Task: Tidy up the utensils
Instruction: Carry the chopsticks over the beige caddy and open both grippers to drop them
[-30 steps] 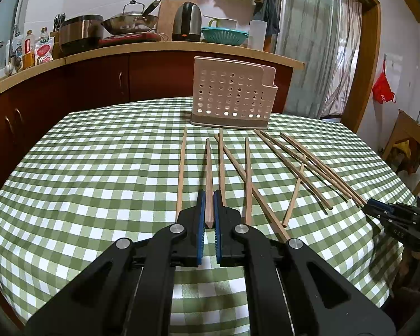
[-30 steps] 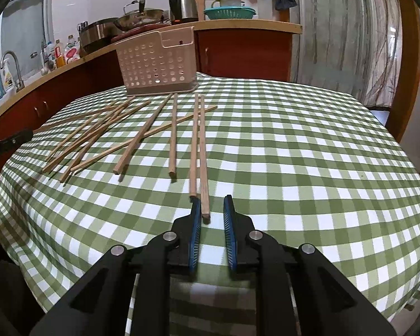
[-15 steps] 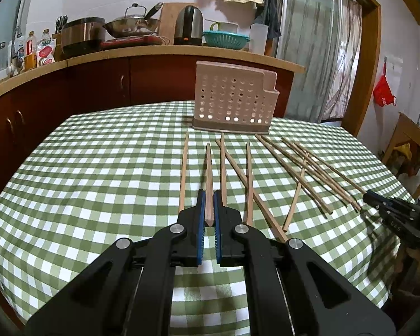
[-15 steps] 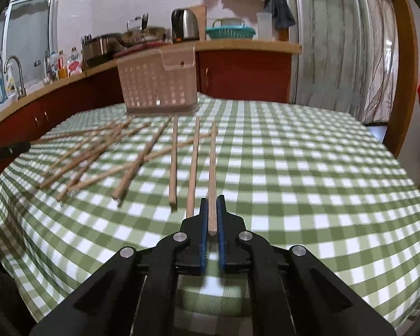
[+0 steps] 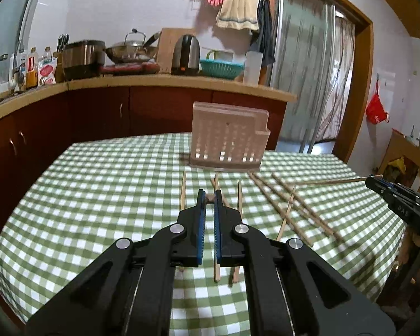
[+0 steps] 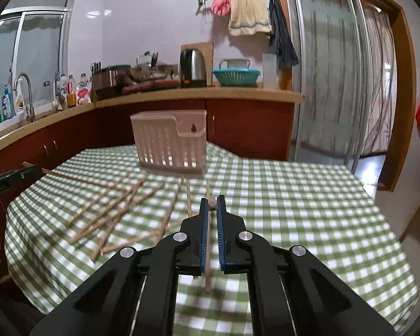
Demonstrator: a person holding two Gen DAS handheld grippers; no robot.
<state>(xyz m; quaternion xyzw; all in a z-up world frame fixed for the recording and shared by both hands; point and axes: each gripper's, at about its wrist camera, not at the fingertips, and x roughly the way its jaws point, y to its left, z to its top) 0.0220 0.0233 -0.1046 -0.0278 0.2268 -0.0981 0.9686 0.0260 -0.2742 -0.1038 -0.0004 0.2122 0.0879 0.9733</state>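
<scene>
Both up off the cloth since a second ago, each with a stick. Right gripper (image 6: 212, 200) was spread around its chopstick then, now pressed together on it. Left gripper (image 5: 208, 196) was already clamped, still pinching.

Left-held chopstick (image 6: 56, 174) seen from the right wrist view: near level, clear of the table, tip toward the pile. Right-held chopstick (image 5: 336, 181) seen from the left wrist view: same, near level, airborne.

Meaning for the task: pick done on both sides, probably two out of the pile in one go. Next step likely carry to the utensil holder (image 5: 229, 145) and drop in from above. Needs a tip-down tilt first, since both sticks sit near level and the holder opens upward. Nothing visibly in the holder yet, inside not viewable.

Loose chopsticks (image 6: 112, 212) remaining on the green checked table (image 5: 112, 196), fanned and crossing, some ends just short of the holder base.

Room: holder at the far side of the table, close to the back edge, cabinets and counter (image 5: 182, 82) behind. Open air above the cloth between grippers and holder. Bare cloth to the right of the right gripper, then the table edge. Watch long sticks swinging into each other or into the holder wall, and avoid shoving the holder toward the back edge
</scene>
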